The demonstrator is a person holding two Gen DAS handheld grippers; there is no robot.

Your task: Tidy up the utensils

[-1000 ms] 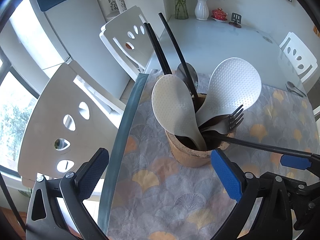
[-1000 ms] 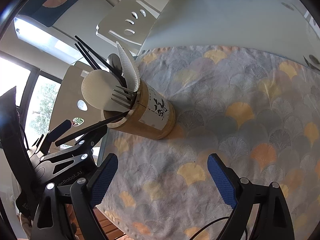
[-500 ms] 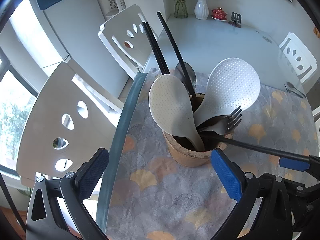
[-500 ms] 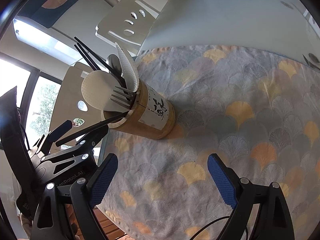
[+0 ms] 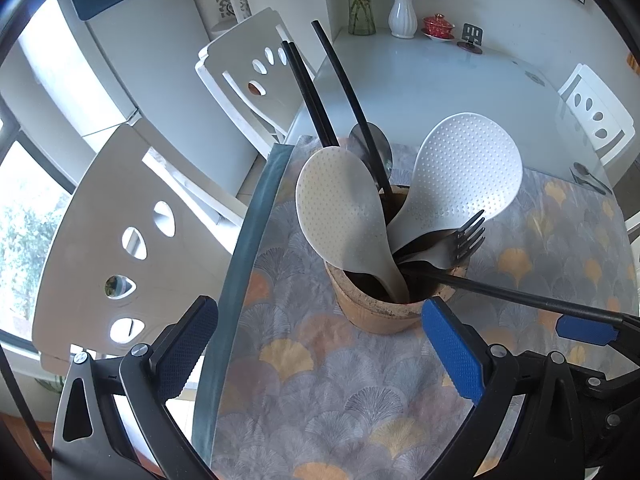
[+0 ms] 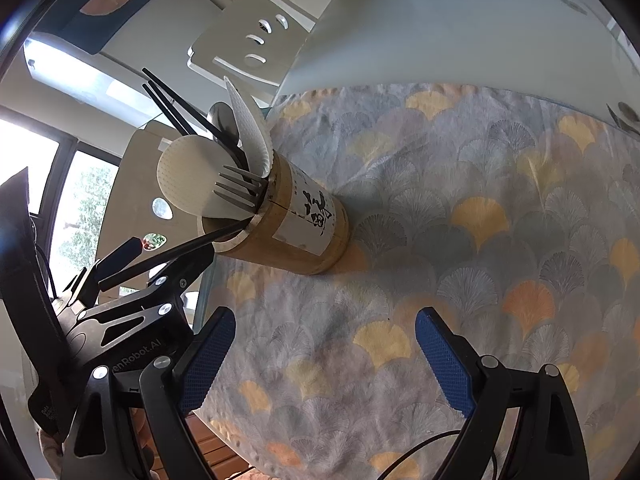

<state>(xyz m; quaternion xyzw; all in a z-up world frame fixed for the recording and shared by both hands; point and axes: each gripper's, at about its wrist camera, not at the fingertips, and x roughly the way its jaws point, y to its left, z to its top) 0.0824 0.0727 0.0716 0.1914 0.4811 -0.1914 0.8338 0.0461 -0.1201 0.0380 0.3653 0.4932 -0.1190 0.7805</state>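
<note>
A bamboo utensil holder (image 5: 376,316) (image 6: 296,224) stands on the patterned cloth near the table's left edge. It holds two white rice paddles (image 5: 340,216) (image 5: 468,168), a fork (image 5: 456,244), a metal spoon (image 5: 370,140) and black chopsticks (image 5: 308,92). One black chopstick (image 5: 500,288) (image 6: 168,254) leans out low toward both grippers. My left gripper (image 5: 320,352) is open just in front of the holder, nothing between its pads. My right gripper (image 6: 324,360) is open over bare cloth, right of the holder. Another spoon (image 5: 588,176) lies on the table at the far right.
The fan-patterned cloth (image 6: 480,220) covers the near part of the glass table. White chairs (image 5: 120,220) (image 5: 256,76) stand beyond the left edge (image 5: 240,248), another chair (image 5: 596,116) at the right. Vases (image 5: 400,16) and a red bowl (image 5: 438,24) sit at the far end.
</note>
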